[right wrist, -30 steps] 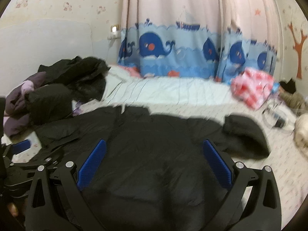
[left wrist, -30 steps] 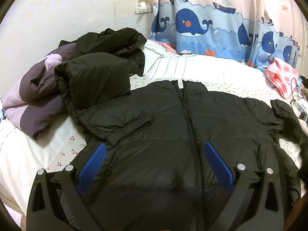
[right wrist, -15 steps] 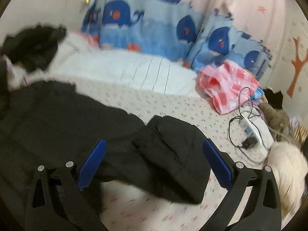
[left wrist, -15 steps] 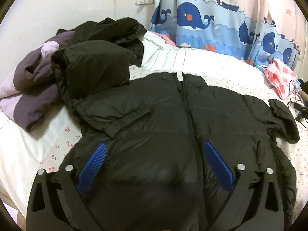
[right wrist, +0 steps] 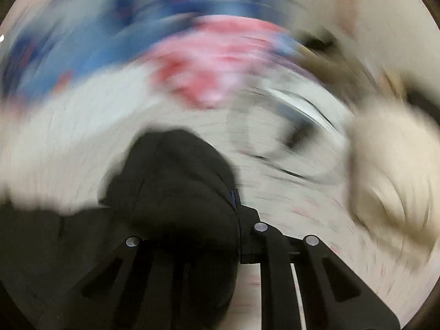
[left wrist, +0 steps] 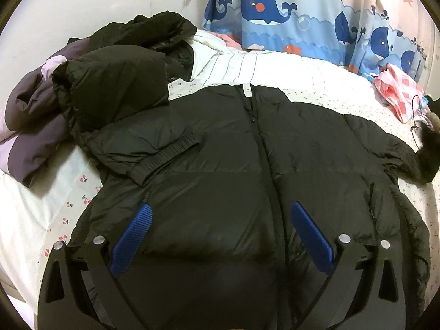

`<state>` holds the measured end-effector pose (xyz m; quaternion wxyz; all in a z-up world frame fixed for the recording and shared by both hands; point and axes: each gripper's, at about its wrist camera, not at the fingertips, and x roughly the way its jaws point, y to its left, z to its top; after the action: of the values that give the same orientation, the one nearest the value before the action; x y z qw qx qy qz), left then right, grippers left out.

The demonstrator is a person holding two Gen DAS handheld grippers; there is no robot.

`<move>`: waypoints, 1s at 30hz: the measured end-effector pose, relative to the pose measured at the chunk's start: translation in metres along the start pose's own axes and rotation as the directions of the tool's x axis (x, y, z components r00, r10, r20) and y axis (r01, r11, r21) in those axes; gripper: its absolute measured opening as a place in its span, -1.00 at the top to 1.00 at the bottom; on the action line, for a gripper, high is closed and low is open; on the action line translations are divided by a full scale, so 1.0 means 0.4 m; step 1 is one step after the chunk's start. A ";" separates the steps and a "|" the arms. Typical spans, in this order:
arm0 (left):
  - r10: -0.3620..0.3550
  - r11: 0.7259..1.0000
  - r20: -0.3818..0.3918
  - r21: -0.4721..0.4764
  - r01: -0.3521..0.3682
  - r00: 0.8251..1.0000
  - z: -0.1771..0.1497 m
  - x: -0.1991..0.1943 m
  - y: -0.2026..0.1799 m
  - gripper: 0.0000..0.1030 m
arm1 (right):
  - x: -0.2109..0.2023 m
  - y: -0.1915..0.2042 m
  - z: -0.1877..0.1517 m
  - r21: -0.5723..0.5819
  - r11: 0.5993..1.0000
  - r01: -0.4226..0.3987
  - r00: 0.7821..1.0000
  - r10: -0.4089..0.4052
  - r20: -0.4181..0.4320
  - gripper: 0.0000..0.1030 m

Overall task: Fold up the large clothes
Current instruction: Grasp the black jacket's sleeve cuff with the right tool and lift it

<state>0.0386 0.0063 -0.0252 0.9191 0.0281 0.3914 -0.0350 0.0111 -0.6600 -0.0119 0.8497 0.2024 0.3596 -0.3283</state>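
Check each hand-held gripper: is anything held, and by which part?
The right hand-held gripper is closing on the black jacket's sleeve end. The left hand-held gripper is open over the jacket, holding nothing.

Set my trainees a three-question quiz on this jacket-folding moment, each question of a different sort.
1. True or false: the left hand-held gripper is clamped on the black jacket.
2. What sits between the fingers of the right hand-held gripper? A) the end of the outstretched sleeve B) pink cloth C) a cable
3. In the left wrist view, which side's sleeve lies folded across the chest?
Key: 1 false; its jaws stand open over the hem. 2 A; the jaws are closing on it. 3 the picture's left, with its ribbed cuff on the chest.
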 end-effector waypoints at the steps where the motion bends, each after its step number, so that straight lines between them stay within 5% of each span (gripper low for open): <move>1: -0.001 1.000 0.003 -0.004 0.002 1.000 0.001 -0.002 0.001 -0.89 | 0.002 -0.080 0.003 0.100 0.995 -0.021 1.000 0.022 -0.007 0.68; 2: -0.001 1.000 0.005 -0.007 0.001 1.000 0.001 -0.004 0.001 -0.89 | 0.013 -0.190 -0.007 0.242 0.966 -0.088 0.995 0.099 -0.031 0.54; 3: -0.001 1.000 0.006 -0.008 0.001 1.000 0.002 -0.006 0.001 -0.89 | 0.029 -0.280 -0.028 0.367 0.915 -0.164 0.979 0.197 -0.054 0.13; 6: 0.004 1.000 0.007 -0.008 -0.004 1.000 0.002 -0.006 0.001 -0.89 | 0.049 -0.406 -0.109 0.553 0.770 -0.319 0.908 0.416 -0.056 -0.39; 8: 0.013 1.000 0.006 -0.005 -0.013 1.000 0.002 -0.006 0.001 -0.89 | 0.045 -0.417 -0.143 0.537 0.773 -0.338 0.901 0.430 -0.052 -0.63; 10: 0.020 1.000 0.006 -0.003 -0.020 1.000 0.002 -0.004 0.000 -0.89 | 0.055 -0.407 -0.172 0.526 0.752 -0.398 0.869 0.493 -0.047 -0.69; 14: 0.033 0.999 0.006 0.008 -0.033 0.999 0.002 -0.001 -0.004 -0.89 | 0.046 -0.355 -0.165 0.459 0.796 -0.396 0.890 0.456 -0.023 -0.80; 15: 0.033 0.999 0.008 0.011 -0.033 0.999 0.003 -0.002 -0.006 -0.89 | 0.044 -0.339 -0.157 0.431 0.811 -0.396 0.897 0.442 -0.008 -0.72; 18: 0.039 0.999 0.025 0.014 -0.039 0.999 0.005 -0.008 -0.006 -0.89 | 0.057 -0.295 -0.110 0.370 0.854 -0.366 0.917 0.399 -0.013 0.93; 24: 0.032 0.999 0.075 -0.026 -0.030 0.997 0.013 -0.034 0.013 -0.89 | -0.093 -0.234 0.103 0.288 0.840 -0.459 0.884 0.399 0.245 0.95; 27: 0.044 0.999 0.064 -0.016 -0.043 0.997 0.009 -0.026 0.018 -0.89 | -0.086 -0.254 0.131 0.287 0.884 -0.370 0.920 0.305 0.246 0.95; 30: 0.039 0.999 0.024 -0.009 -0.039 0.999 0.000 -0.007 0.026 -0.89 | 0.038 -0.293 0.059 0.370 0.892 -0.261 0.965 0.250 0.078 0.88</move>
<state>0.0375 0.0166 -0.0227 0.9245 0.0314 0.3796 -0.0158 -0.0521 -0.7623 -0.0202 0.8357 0.4026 0.2478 -0.2796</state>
